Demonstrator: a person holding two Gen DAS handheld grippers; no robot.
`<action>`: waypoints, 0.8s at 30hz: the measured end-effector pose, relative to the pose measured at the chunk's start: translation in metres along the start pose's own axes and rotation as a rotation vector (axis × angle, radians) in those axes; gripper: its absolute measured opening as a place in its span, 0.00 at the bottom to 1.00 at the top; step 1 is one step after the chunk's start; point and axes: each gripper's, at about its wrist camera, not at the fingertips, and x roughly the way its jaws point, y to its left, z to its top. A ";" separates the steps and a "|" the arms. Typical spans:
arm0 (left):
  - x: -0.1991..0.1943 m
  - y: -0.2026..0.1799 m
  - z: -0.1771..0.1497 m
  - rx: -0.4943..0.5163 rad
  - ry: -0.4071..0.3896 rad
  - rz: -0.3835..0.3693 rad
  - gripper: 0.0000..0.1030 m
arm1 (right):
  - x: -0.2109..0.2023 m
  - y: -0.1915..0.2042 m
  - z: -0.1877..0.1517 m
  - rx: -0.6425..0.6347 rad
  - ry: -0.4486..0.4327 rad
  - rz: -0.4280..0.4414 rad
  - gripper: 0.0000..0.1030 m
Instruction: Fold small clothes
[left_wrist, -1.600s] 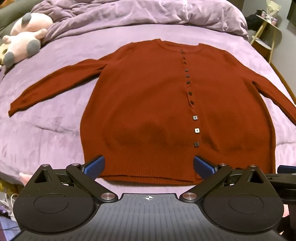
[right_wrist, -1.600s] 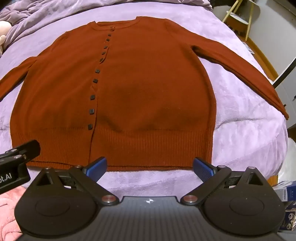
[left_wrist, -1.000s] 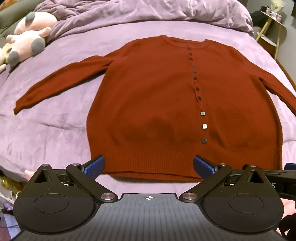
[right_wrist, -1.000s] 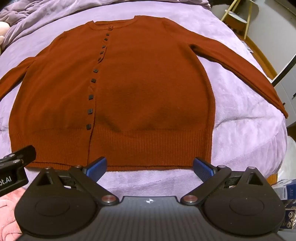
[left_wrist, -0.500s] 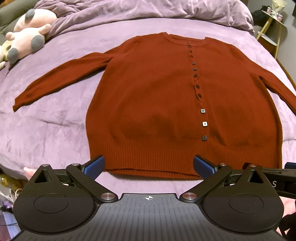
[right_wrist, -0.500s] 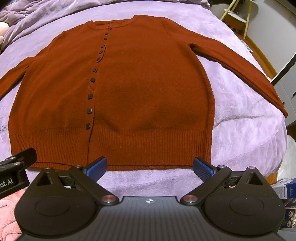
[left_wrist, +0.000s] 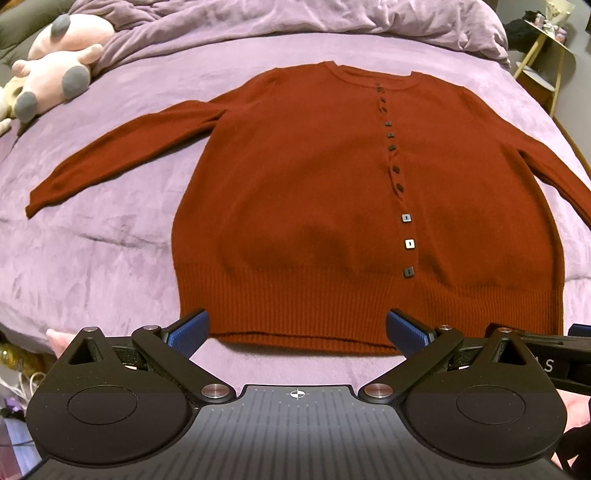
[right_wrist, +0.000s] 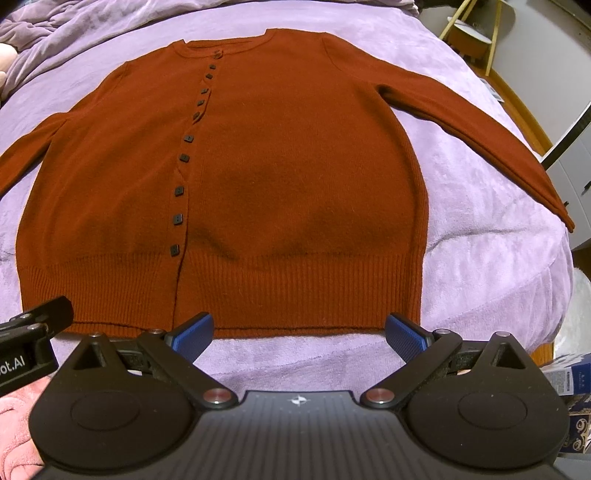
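A purple bed (left_wrist: 110, 258) fills both views, and a rust-red cardigan (left_wrist: 314, 184) lies flat on it, front up and buttoned, collar at the far side and ribbed hem (right_wrist: 295, 291) along the near edge. Both sleeves are spread out to the sides. The left wrist view shows the whole left sleeve (left_wrist: 122, 155) out to its cuff, while the other sleeve runs off the frame edge; the right wrist view shows the opposite, with the right sleeve (right_wrist: 480, 136) complete to its cuff. Only the left wrist view takes in the bunched duvet (left_wrist: 295, 18) at the head of the bed and a pink and grey plush (left_wrist: 55, 77) at the far left. Only the right wrist view shows boxes (right_wrist: 569, 380) at the lower right beside the bed. A row of small dark buttons (left_wrist: 397, 170) runs down the cardigan's front. The left gripper (left_wrist: 297, 330) hovers just short of the hem, jaws spread wide and empty, blue pads (left_wrist: 188, 332) clear of the cloth. The right gripper (right_wrist: 299, 334) hovers alike near the hem, jaws wide and empty, with part of the left gripper showing at its lower left.
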 end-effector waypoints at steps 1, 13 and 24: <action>0.000 0.000 0.000 0.000 0.000 -0.001 1.00 | 0.000 0.000 0.000 0.001 -0.001 -0.001 0.96; 0.000 -0.001 0.001 -0.002 0.009 0.006 1.00 | 0.000 -0.001 0.001 0.002 0.002 0.004 0.96; -0.001 0.000 0.001 -0.007 0.013 0.006 1.00 | 0.000 -0.002 0.001 0.007 0.001 0.004 0.96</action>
